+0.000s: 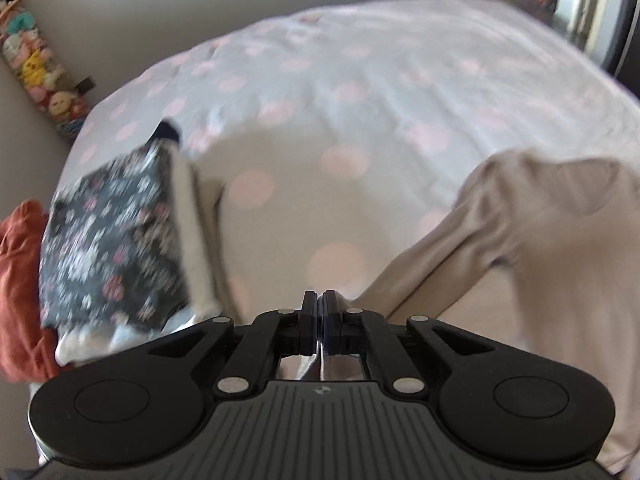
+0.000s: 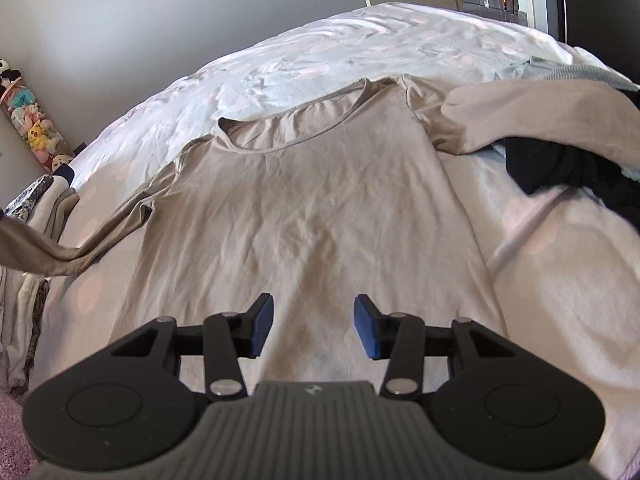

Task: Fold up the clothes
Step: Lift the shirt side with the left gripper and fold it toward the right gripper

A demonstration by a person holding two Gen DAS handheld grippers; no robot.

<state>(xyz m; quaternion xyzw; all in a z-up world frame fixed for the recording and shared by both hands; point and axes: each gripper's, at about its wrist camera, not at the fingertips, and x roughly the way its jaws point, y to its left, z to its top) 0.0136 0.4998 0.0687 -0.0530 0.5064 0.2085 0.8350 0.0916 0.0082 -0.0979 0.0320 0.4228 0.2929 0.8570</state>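
Observation:
A beige long-sleeved shirt point(image 2: 312, 184) lies flat, neckline away from me, on a white bedspread with pale pink dots point(image 2: 320, 48). My left gripper point(image 1: 320, 300) is shut on the end of the shirt's left sleeve point(image 1: 420, 276), and a strip of fabric shows behind the closed pads. In the right wrist view that sleeve point(image 2: 60, 256) rises off the bed toward the left edge. My right gripper point(image 2: 313, 328) hovers open over the shirt's lower middle, with nothing between its blue pads.
A stack of folded clothes topped by a dark floral piece point(image 1: 112, 240) sits at the bed's left side, with an orange garment point(image 1: 20, 280) beside it. At the right lies a loose pile with a black item point(image 2: 572, 172) and another beige garment point(image 2: 540, 116). Plush toys point(image 1: 36, 68) line the wall.

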